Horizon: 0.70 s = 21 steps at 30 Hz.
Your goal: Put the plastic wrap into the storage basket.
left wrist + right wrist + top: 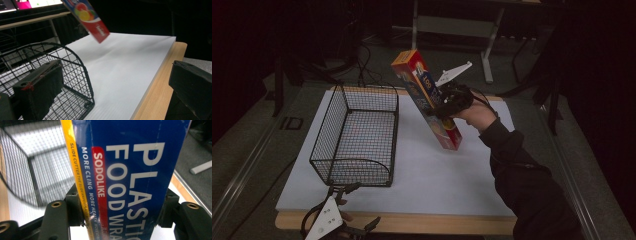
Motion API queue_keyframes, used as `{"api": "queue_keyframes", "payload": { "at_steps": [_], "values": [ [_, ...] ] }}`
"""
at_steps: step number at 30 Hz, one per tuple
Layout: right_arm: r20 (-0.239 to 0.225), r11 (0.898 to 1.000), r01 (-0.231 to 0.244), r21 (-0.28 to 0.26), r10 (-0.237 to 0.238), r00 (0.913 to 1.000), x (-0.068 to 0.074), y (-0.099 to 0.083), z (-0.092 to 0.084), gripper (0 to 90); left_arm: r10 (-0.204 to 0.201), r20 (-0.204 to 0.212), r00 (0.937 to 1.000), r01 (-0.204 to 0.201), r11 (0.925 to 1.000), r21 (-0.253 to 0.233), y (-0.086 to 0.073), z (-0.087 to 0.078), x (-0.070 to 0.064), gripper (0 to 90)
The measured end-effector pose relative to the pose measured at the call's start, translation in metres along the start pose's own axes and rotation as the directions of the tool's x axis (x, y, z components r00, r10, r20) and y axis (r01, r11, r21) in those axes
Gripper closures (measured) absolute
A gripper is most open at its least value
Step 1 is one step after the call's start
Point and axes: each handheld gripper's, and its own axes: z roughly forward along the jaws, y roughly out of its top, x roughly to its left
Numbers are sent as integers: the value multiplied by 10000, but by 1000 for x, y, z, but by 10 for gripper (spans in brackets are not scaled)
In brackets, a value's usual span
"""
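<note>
Dim room, dark surround; basket (32, 167) motion-blurred, box print sharp.

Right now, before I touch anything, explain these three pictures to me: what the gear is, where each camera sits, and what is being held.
A person works at a table with a hand-held gripper in each hand. The high view looks down from above. There the right hand-held gripper is clamped on a long plastic wrap box, held tilted in the air above the white board. An empty wire basket stands on that board. The left hand-held gripper waits at the near edge by the basket, jaws apart. The other two pictures come from cameras riding on each gripper; the right one shows the box label up close.
</note>
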Motion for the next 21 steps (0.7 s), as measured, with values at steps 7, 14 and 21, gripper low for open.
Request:
{"api": "queue_keyframes", "payload": {
  "at_steps": [7,14,21],
  "values": [
    [117,9933,-735,-897,748,9971,18,29,1,392,96,201,9998,-95,9999,-71,1,3,2,1],
    [426,9846,-754,-1575,831,9956,43,60,5,393,167,400,9991,-160,9997,-167,3,6,3,1],
    [590,9673,-1279,-2188,1439,9878,58,90,12,394,205,440,9988,-197,9996,-183,3,9,2,2]
  ]
}}
